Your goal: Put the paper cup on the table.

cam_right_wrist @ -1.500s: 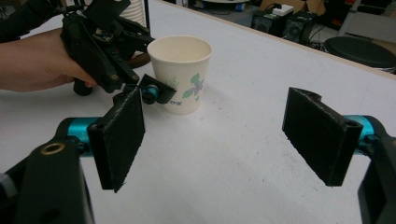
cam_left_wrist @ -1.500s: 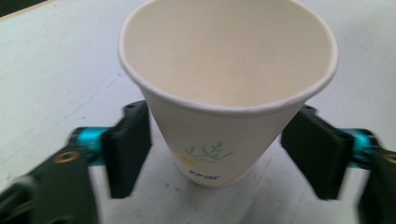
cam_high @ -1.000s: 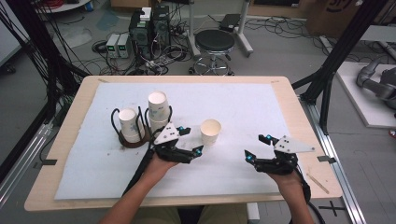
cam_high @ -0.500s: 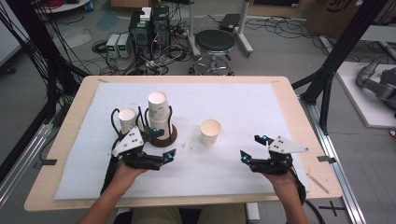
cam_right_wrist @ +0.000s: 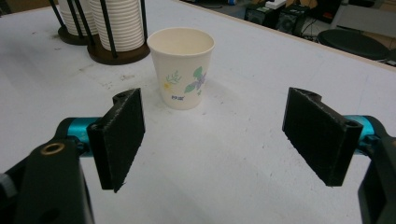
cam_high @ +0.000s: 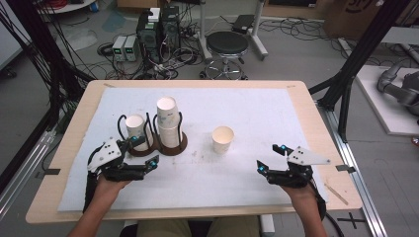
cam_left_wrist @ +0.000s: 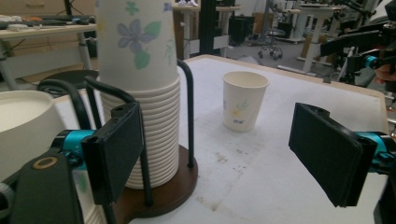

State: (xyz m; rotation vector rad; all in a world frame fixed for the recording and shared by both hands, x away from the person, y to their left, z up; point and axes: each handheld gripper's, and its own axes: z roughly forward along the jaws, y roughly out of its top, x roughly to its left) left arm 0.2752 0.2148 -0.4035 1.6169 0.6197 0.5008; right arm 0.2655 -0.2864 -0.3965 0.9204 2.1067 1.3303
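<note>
Table [cam_high: 296, 123] with a white mat, wood edge showing all round. On the mat, left of centre, a dark wooden cup rack [cam_high: 175, 146] with two round bases and black wire posts. Taller cup stack [cam_high: 168, 121] sits in the rack's right bay; in the left gripper view [cam_left_wrist: 140, 70] it has a blue flower print on the top cup, many rims nested below. Shorter stack [cam_high: 136, 131] in the left bay, touching nothing but its posts.

Single paper cup [cam_high: 223, 139] stands upright and empty on the mat, right of the rack, apart from it, roughly mid-table. Right gripper view: cup [cam_right_wrist: 182, 65] straight ahead, floral print facing the camera, beyond the jaw tips, not between them.

Left gripper [cam_high: 146, 153] held low at the near left, just in front of the rack, jaws wide apart, nothing gripped; one pad sits just beside the shorter stack, contact unclear. Right gripper [cam_high: 272, 158] near the right front edge, jaws wide apart, empty, pointing toward the cup, well short of it. Each gripper is held in a hand that comes in from the bottom edge.
</note>
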